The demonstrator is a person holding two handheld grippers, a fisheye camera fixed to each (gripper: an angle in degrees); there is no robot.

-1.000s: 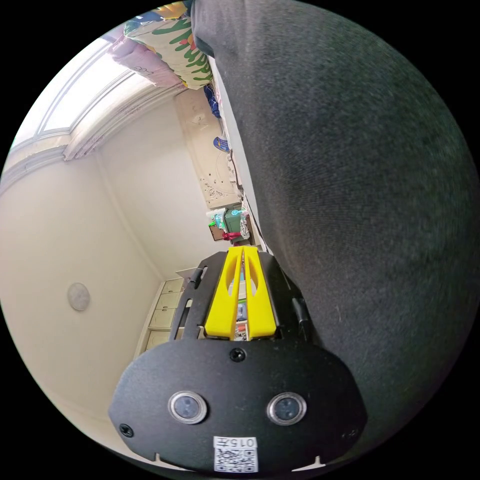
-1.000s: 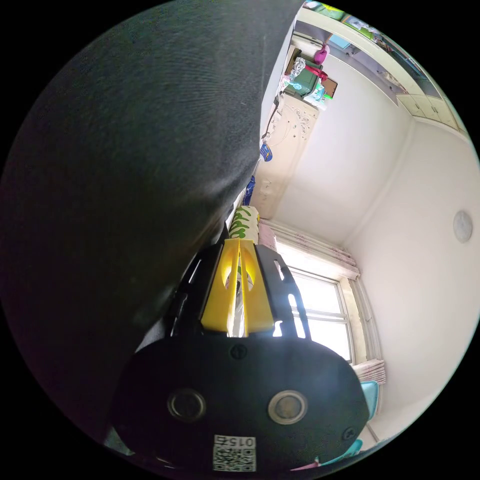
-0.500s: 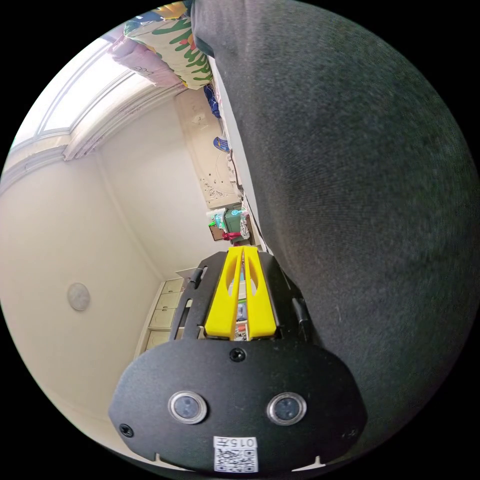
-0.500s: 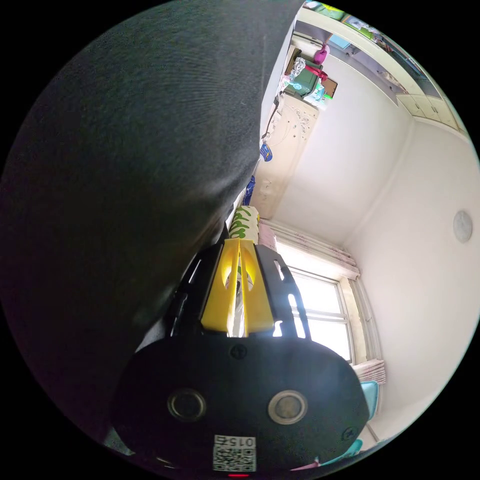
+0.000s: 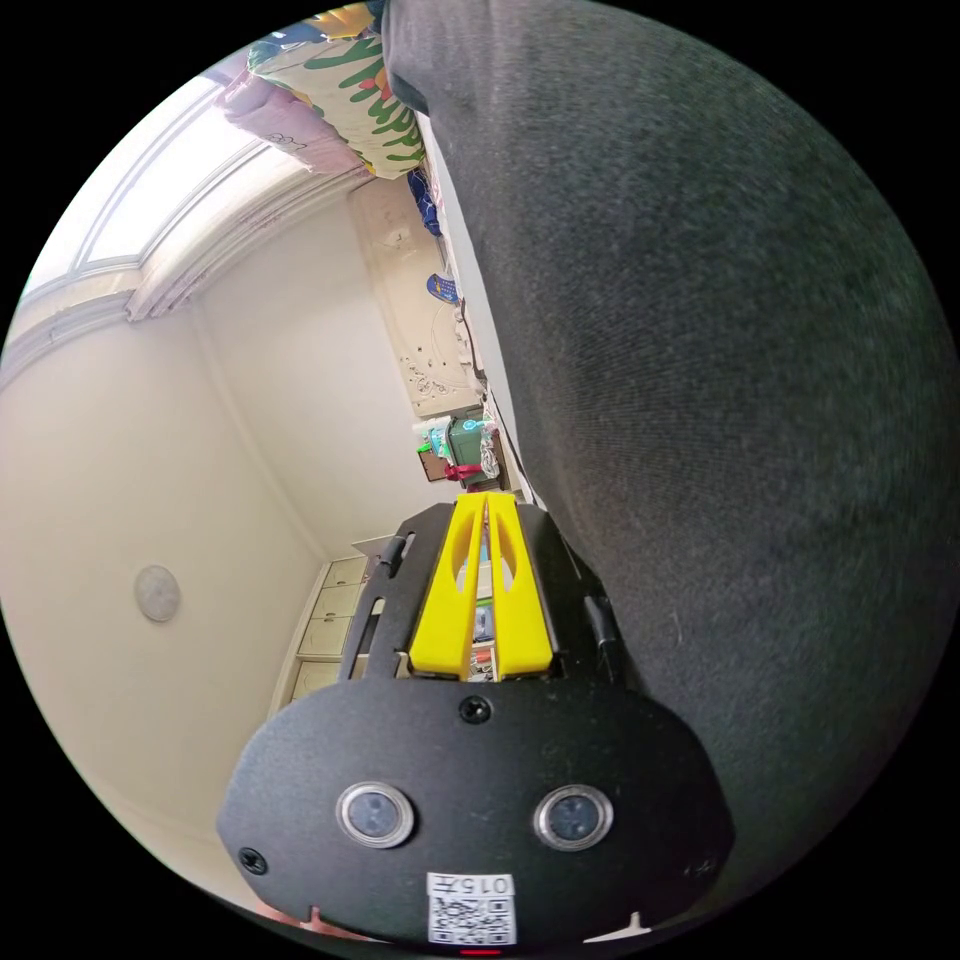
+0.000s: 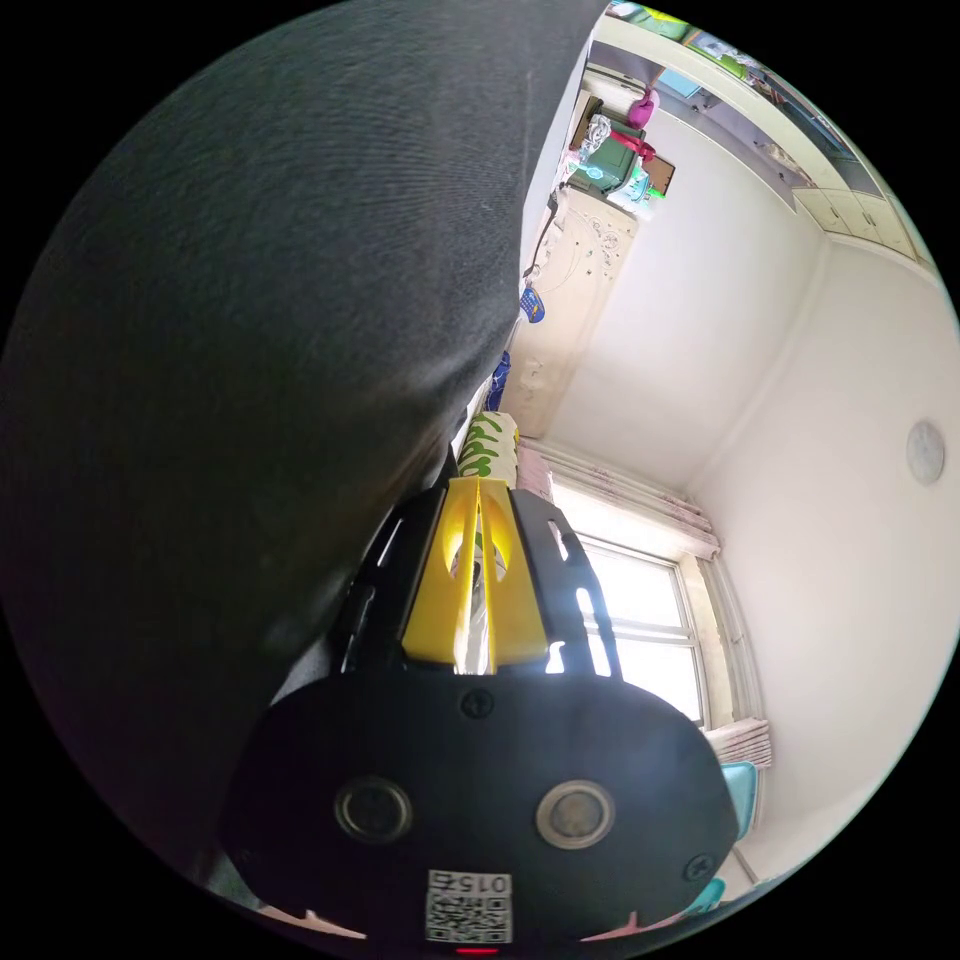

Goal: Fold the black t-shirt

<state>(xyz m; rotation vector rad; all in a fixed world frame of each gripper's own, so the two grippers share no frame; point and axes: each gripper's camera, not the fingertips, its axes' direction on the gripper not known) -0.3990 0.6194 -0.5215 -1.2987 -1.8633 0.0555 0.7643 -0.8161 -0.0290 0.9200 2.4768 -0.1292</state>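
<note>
Home bedroom: curtained window point(image 6: 640, 610), patterned bedding point(image 5: 350, 90).

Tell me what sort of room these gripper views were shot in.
Likely a bedroom in a home: a window with pale pink curtains, a carved cream headboard-like panel, white wall cabinets, and a round ceiling light.

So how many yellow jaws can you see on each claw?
2 on each. The left claw has two yellow jaws closed together, beside the black t-shirt. The right claw has two, also closed, empty.
</note>
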